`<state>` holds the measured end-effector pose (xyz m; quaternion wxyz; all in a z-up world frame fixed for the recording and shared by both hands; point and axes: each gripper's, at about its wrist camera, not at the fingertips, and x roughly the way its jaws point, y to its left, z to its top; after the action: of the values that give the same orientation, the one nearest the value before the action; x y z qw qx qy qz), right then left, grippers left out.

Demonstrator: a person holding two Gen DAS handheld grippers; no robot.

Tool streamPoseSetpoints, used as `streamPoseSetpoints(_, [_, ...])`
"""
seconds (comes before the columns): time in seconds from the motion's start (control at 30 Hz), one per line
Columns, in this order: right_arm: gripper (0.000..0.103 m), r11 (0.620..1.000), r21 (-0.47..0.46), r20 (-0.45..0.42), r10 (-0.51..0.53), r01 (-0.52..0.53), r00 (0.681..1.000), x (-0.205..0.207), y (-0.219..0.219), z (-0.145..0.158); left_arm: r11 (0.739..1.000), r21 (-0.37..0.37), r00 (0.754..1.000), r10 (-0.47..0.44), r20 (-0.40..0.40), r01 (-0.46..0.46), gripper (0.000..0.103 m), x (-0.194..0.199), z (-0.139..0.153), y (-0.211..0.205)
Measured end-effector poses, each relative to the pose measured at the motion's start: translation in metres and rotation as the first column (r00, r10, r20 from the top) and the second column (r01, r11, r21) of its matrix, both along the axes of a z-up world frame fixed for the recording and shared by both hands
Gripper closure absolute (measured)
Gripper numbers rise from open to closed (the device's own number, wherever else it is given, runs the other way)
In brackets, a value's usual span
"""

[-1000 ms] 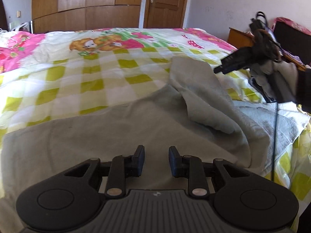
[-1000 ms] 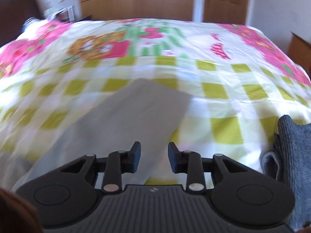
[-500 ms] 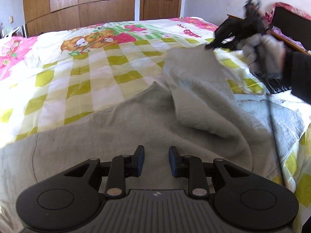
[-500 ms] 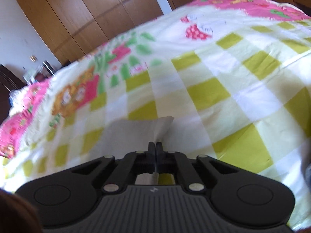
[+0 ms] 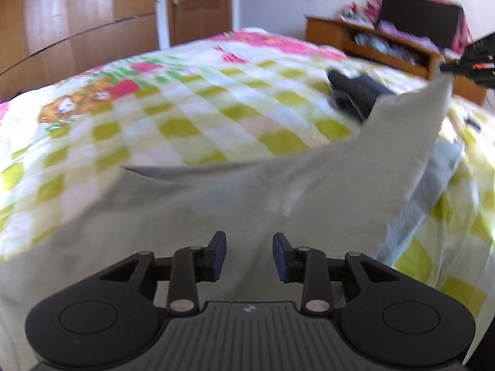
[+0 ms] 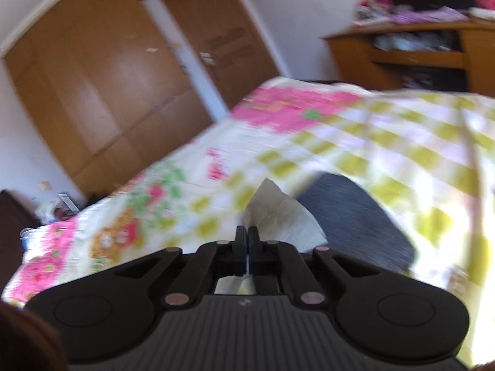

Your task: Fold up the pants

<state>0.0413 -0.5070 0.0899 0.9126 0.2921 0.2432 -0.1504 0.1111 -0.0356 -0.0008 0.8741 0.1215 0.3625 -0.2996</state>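
Light grey pants lie spread on the checked bedspread. One leg end is lifted high at the right, pinched by my right gripper, which shows at the left wrist view's right edge. In the right wrist view my right gripper is shut on the pale cloth corner. My left gripper is open and empty, hovering just above the pants' near part.
A dark blue-grey garment lies on the bed at the far right; it also shows in the right wrist view. A wooden shelf unit stands beyond the bed. Wooden wardrobe and door stand at the back.
My right gripper, shut on the pant leg end, has lifted it up and swung it to the right. My left gripper stays open and has turned to the right.
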Motion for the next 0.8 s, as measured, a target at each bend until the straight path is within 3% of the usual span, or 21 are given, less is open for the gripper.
streamPoseSetpoints(0.13, [0.101, 0.991, 0.117, -0.086, -0.055, 0.065, 0.995, -0.022, -0.018, -0.060, 0.998, 0.044, 0.998, -0.041, -0.037, 0.042, 0.058, -0.006, -0.010, -0.020])
streamPoseSetpoints(0.3, [0.095, 0.972, 0.229, -0.069, -0.037, 0.052, 0.997, -0.020, -0.034, -0.080, 0.996, 0.064, 0.998, -0.058, -0.035, 0.060, 0.058, -0.008, -0.008, -0.031])
streamPoseSetpoints(0.47, [0.100, 0.965, 0.261, -0.023, 0.007, -0.001, 1.000, -0.009, -0.035, -0.067, 0.997, 0.060, 0.999, -0.046, -0.012, 0.047, 0.058, -0.007, 0.002, -0.037])
streamPoseSetpoints(0.63, [0.101, 0.987, 0.159, 0.210, -0.014, -0.021, 0.978, -0.043, -0.024, -0.013, 0.998, 0.038, 0.999, -0.048, 0.007, 0.048, 0.057, -0.008, 0.012, -0.041])
streamPoseSetpoints(0.7, [0.101, 0.991, 0.137, 0.173, -0.031, 0.007, 0.984, -0.057, -0.022, -0.023, 0.997, 0.055, 0.998, -0.060, -0.002, 0.060, 0.057, -0.007, 0.006, -0.046])
streamPoseSetpoints(0.8, [0.100, 0.982, 0.169, 0.001, -0.091, 0.089, 0.996, -0.062, -0.031, -0.069, 0.994, 0.076, 0.997, -0.073, -0.033, 0.076, 0.057, -0.008, -0.004, -0.054])
